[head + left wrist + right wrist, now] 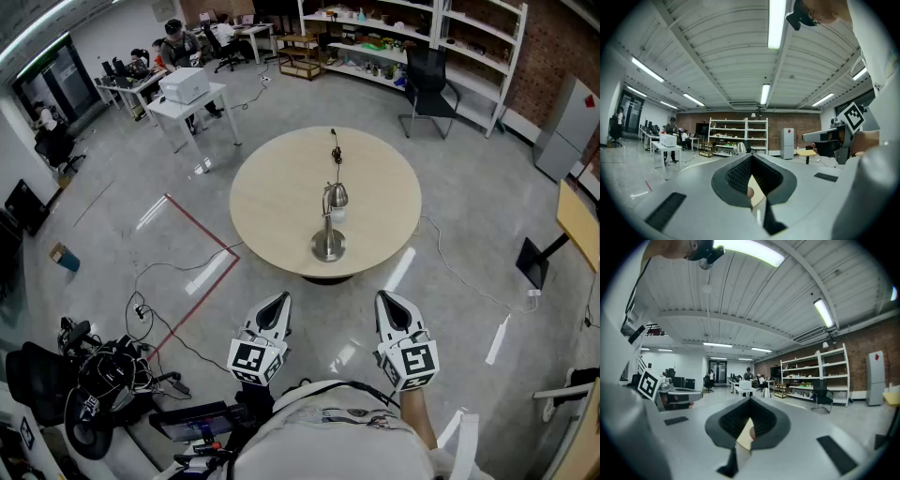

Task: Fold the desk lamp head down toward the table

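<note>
The round table (272, 202) stands ahead of you. The desk lamp (330, 225) stands upright on it, near the edge closest to you, with its base (328, 247) flat on the tabletop and its head (336, 196) raised above. Your left gripper (274, 305) and right gripper (392, 305) are level, side by side, short of the table. Both have their jaws closed together, with nothing between them.
</note>
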`<move>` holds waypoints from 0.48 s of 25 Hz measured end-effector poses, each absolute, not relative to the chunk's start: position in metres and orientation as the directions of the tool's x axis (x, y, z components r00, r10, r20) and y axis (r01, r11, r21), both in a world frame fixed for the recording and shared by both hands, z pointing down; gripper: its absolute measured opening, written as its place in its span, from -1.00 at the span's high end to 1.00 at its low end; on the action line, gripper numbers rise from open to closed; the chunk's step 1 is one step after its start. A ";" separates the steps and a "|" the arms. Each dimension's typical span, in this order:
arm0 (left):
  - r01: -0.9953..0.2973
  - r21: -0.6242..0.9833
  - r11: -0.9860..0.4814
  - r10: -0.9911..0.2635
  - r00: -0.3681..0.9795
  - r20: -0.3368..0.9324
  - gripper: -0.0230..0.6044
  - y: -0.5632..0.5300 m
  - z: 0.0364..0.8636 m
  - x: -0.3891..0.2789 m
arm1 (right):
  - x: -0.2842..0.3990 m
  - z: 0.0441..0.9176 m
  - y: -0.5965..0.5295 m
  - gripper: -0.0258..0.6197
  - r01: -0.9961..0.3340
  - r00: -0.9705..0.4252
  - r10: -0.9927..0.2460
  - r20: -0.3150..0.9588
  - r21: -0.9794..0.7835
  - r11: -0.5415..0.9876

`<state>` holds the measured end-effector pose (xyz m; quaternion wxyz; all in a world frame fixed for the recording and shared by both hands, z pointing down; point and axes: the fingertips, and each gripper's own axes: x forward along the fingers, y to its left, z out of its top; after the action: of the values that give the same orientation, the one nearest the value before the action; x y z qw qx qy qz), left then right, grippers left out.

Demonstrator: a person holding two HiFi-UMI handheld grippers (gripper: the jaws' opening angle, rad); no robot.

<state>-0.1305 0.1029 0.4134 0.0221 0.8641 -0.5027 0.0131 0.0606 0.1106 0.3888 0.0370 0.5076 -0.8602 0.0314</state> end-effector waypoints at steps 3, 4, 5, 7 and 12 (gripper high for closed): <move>-0.870 0.025 -0.493 -0.868 0.494 0.047 0.93 0.104 0.412 -0.131 | 0.059 0.387 0.112 0.92 -0.875 -0.483 -0.870 0.095 -0.016 0.484; -0.870 0.025 -0.493 -0.868 0.494 0.047 0.93 0.104 0.411 -0.131 | 0.059 0.387 0.112 0.92 -0.875 -0.483 -0.870 0.096 -0.016 0.484; -0.870 0.025 -0.493 -0.868 0.494 0.047 0.93 0.104 0.410 -0.130 | 0.060 0.386 0.112 0.92 -0.875 -0.482 -0.871 0.096 -0.016 0.483; -0.869 0.024 -0.494 -0.868 0.494 0.046 0.93 0.104 0.408 -0.129 | 0.060 0.385 0.111 0.92 -0.876 -0.481 -0.871 0.095 -0.016 0.482; -0.869 0.023 -0.494 -0.868 0.495 0.042 0.93 0.102 0.404 -0.128 | 0.061 0.381 0.110 0.92 -0.877 -0.480 -0.872 0.093 -0.013 0.481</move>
<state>-0.1281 0.1024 0.4039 0.0207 0.8642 -0.5025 0.0123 0.0614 0.1097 0.3815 0.0369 0.5085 -0.8597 0.0296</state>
